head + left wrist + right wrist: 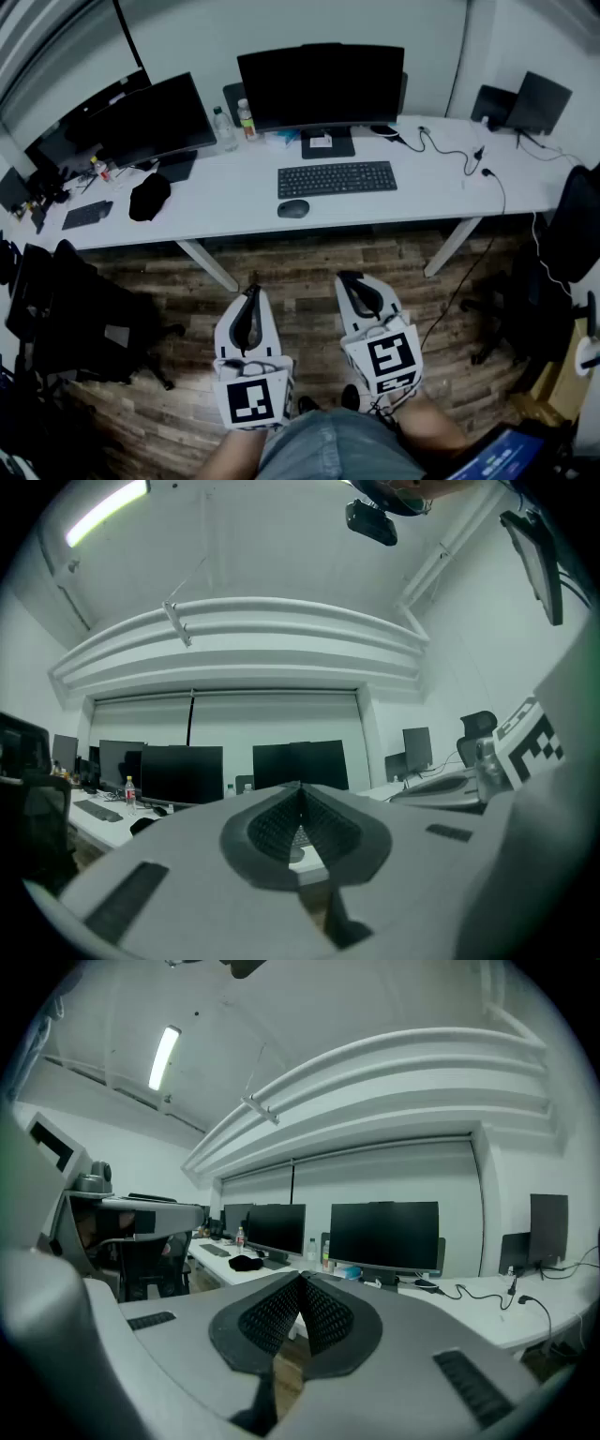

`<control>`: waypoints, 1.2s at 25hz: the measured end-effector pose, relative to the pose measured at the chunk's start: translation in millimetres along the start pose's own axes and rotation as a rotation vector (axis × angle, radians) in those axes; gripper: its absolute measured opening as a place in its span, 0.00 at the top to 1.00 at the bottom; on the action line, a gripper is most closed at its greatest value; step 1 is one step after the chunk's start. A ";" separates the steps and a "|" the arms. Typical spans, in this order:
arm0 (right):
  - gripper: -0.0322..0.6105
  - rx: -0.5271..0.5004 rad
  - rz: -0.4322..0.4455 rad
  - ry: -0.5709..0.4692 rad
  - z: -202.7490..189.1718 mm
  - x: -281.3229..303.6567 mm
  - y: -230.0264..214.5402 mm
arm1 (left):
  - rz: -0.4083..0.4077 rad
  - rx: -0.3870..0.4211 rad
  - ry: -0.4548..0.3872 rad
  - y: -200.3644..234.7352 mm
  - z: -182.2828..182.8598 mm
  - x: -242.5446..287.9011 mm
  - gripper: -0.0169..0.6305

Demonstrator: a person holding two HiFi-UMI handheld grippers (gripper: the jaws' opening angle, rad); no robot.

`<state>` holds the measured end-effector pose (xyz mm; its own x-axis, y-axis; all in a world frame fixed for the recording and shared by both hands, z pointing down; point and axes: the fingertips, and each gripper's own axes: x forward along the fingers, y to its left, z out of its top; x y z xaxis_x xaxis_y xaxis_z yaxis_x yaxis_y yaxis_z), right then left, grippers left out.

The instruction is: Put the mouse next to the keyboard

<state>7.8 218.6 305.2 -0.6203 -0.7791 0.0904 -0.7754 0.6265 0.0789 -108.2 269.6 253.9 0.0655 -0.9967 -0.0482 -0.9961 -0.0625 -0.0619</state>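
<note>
A dark mouse (293, 208) lies on the white desk (234, 202), just in front of the left end of the black keyboard (337, 178). Both grippers hang low over the wooden floor, well short of the desk. My left gripper (250, 292) is shut with nothing in it, its tips pointing toward the desk. My right gripper (353, 279) is also shut and holds nothing. In the left gripper view the closed jaws (300, 787) meet in front of the far monitors. In the right gripper view the jaws (302, 1279) meet the same way.
A monitor (322, 86) stands behind the keyboard, a second monitor (155, 119) to its left with bottles (246, 119) between. A black cap (148, 197) lies at left. Cables (450, 150) trail at right. Office chairs (70, 309) stand on both sides; desk legs (208, 264) angle below.
</note>
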 end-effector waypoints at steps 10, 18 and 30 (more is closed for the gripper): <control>0.93 0.046 0.021 -0.016 -7.8 -16.1 -14.3 | -0.013 0.000 0.028 -28.4 -5.5 -0.2 0.97; 0.82 0.061 0.067 -0.035 -10.0 -22.3 -28.2 | -0.003 0.044 0.070 -62.3 -15.9 1.1 0.97; 0.82 0.053 0.121 0.058 -46.4 34.7 -27.6 | 0.065 -0.010 0.133 -19.0 -54.2 34.9 0.97</control>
<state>13.2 175.1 352.2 -0.7031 -0.6943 0.1537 -0.7014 0.7127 0.0113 -90.2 233.2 307.4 -0.0068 -0.9967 0.0810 -0.9986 0.0025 -0.0529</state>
